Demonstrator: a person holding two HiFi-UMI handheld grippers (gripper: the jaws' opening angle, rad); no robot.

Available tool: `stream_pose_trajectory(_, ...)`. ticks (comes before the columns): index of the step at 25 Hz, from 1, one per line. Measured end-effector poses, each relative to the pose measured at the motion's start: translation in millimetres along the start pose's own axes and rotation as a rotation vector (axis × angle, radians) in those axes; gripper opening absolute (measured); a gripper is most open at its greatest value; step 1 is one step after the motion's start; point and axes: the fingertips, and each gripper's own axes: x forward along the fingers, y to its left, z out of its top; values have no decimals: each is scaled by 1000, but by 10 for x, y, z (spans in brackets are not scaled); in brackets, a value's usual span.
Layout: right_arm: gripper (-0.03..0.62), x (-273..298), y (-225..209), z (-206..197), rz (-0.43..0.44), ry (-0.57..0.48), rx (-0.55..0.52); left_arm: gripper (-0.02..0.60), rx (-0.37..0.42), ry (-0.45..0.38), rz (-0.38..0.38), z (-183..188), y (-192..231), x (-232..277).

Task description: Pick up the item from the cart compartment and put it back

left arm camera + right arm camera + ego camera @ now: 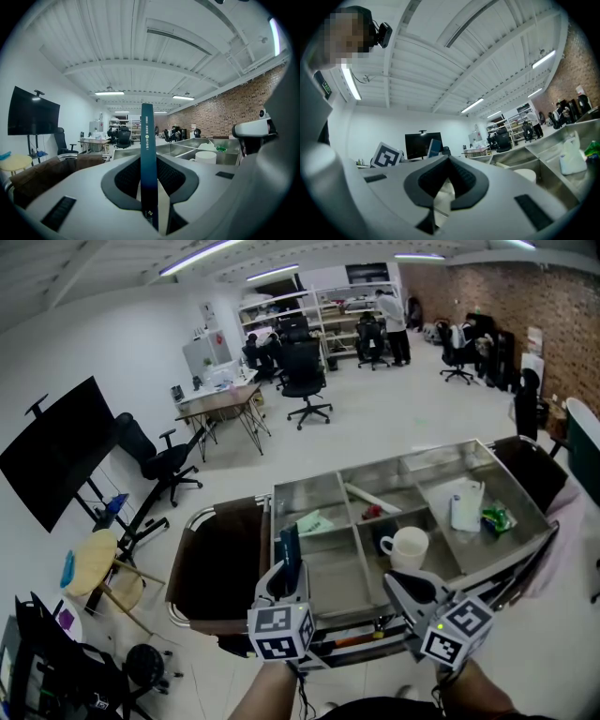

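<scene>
A flat dark-teal packet (290,547) stands upright between the jaws of my left gripper (289,568), which is shut on it. It hangs over the near-left compartment of the steel cart tray (356,532). In the left gripper view the packet (147,131) rises edge-on from the left gripper (149,161). My right gripper (397,581) hovers at the tray's front edge just before a white mug (405,547). In its own view the right gripper (450,159) is shut with nothing in it, and the mug (525,174) sits beyond it.
The tray also holds a pale green packet (314,522), a cream stick (373,498), a small red item (372,512), a white pouch (466,507) and a green wrapper (495,517). A brown padded shelf (211,563) juts from the cart's left. Office chairs and desks stand behind.
</scene>
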Motion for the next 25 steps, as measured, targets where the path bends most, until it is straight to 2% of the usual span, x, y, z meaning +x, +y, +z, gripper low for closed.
stream_pose_trajectory(4, 25, 1, -4, -6, -1, 1, 1, 92, 6, 11, -3, -33, -3, 13)
stream_pose_trajectory(7, 25, 1, -8, -6, -2, 2, 0, 149, 10, 12, -20, -41, -39, 22)
stream_pose_trajectory(25, 25, 36, -20, -6, 1, 4, 1, 150, 25, 24, -29, -48, -73, 54)
